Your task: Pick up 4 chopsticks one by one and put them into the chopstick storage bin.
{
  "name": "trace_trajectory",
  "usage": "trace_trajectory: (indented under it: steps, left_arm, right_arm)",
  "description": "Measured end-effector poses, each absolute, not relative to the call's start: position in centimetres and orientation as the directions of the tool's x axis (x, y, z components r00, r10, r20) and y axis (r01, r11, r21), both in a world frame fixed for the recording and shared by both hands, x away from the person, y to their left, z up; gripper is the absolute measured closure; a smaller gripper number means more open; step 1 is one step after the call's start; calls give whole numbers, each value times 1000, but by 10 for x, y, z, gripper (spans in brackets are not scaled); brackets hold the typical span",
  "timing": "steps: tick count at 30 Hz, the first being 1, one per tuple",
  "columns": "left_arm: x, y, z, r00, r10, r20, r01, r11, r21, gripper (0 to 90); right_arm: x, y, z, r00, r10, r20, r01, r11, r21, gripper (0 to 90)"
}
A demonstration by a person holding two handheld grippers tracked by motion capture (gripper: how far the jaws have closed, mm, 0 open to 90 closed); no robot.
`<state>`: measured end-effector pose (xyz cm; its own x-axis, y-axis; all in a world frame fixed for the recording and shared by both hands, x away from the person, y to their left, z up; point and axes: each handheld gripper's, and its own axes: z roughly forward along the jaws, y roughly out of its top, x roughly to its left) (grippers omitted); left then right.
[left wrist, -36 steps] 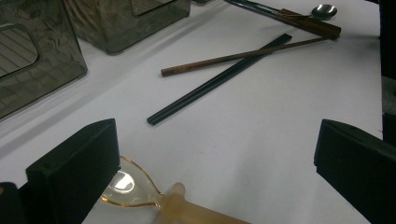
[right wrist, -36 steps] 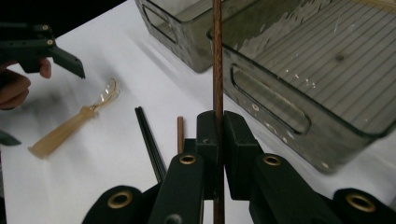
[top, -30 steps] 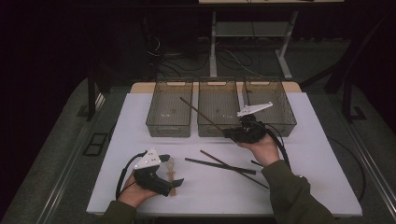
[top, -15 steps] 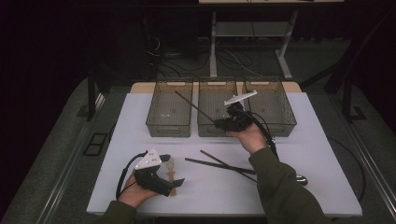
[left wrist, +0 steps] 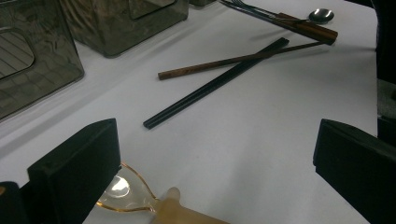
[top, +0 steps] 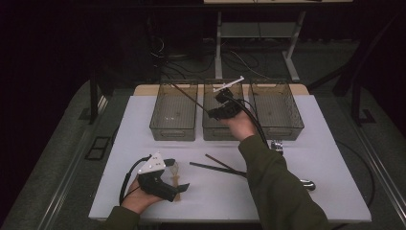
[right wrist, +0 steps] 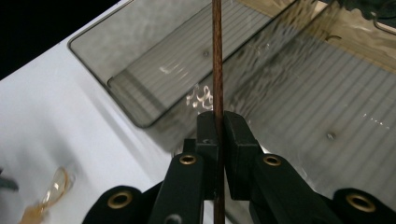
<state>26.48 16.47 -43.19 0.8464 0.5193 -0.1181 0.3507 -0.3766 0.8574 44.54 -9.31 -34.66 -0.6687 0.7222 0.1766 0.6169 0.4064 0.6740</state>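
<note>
Your right gripper (top: 210,113) is up over the bins at the far side of the table, jaws pinched tight on a brown chopstick (top: 189,99). In the right gripper view that stick (right wrist: 217,70) runs straight up betw. the two black jaws, w/ the smoked-plastic bin floor below it. From the high view the stick angles up and left from the jaws, crossing above the left bin (top: 174,130) toward its far rim; can't tell if it touches the bin.

Your left gripper (top: 178,188) rests low on the near-left part of the mat, jaws wide apart, nothing gripped. An amber plastic spoon (left wrist: 140,200) lies on the mat betw. them, close to one jaw.

Surface: a white mat (top: 143,115) covers the tabletop, wood edge showing behind the bins. Three tinted see-through bins sit in a row at the far edge: left, middle bin (top: 218,132) and right bin (top: 277,112). Mid-mat, just beside your right sleeve, lie a black chopstick pair (left wrist: 215,84) and a 2nd brown chopstick (left wrist: 233,59) crossing it. Past those, a metal spoon (left wrist: 321,15) w/ more cutlery next to it.

Room: dark all round. Grey floor around the table, a pale desk frame (top: 218,52) and loose cables behind, a cable trailing from each gripper.
</note>
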Motion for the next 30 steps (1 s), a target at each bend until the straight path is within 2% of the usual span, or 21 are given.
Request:
trace_trajectory:
  steps: [13,30]
  left_arm:
    - [264,164,-431,855,505,-116,342,-381,859,0]
    - [265,163,-431,859,500,-108,334,-389,858,0]
  right_arm:
    - [485,-50,-352,-635,758,150,656,425,624,852]
    - [507,-20,-357,-622,774,118,667,446,597,851]
